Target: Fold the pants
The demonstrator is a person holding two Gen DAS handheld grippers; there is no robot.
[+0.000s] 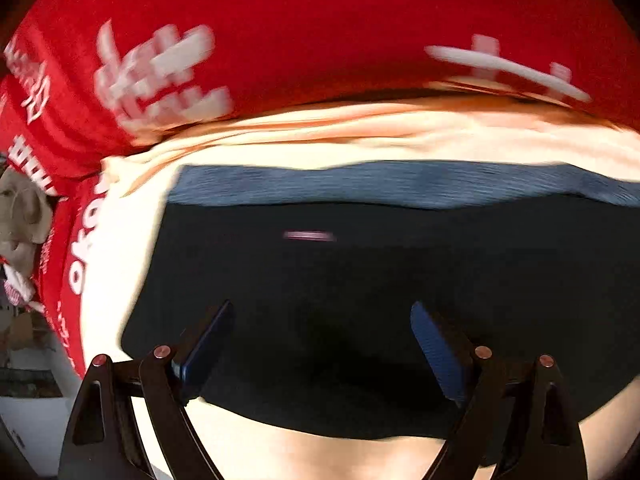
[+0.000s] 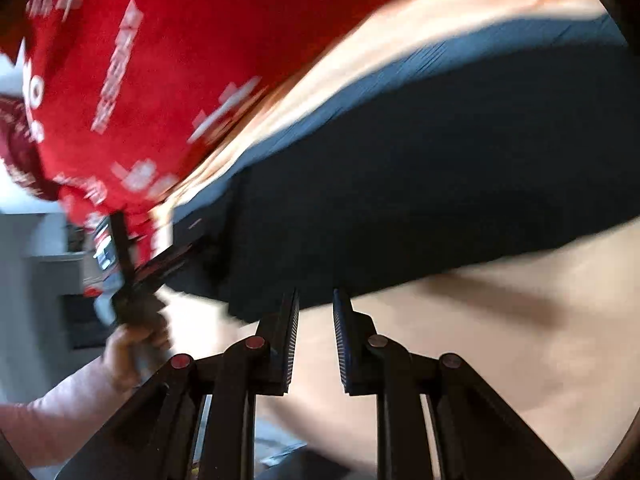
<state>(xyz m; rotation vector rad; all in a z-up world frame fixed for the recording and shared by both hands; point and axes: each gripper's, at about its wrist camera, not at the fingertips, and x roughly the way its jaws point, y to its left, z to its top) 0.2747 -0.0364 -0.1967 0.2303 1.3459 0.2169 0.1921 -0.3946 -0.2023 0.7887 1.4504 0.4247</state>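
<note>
The dark pants (image 1: 360, 300) lie flat on a pale cloth (image 1: 280, 140), with a blue-grey band (image 1: 400, 184) along their far edge. A red cloth with white letters (image 1: 320, 20) lies past the pale one. The left gripper (image 1: 322, 320) hangs over the pants with its 2 blue pads (image 1: 434, 344) far apart, holding nothing. The right gripper (image 2: 316, 304) is at the near edge of the pants (image 2: 440, 180); its jaws are a little apart and hold nothing. In the right view, a hand (image 2: 132, 348) holds the other tool. Both pictures are blurry
</note>
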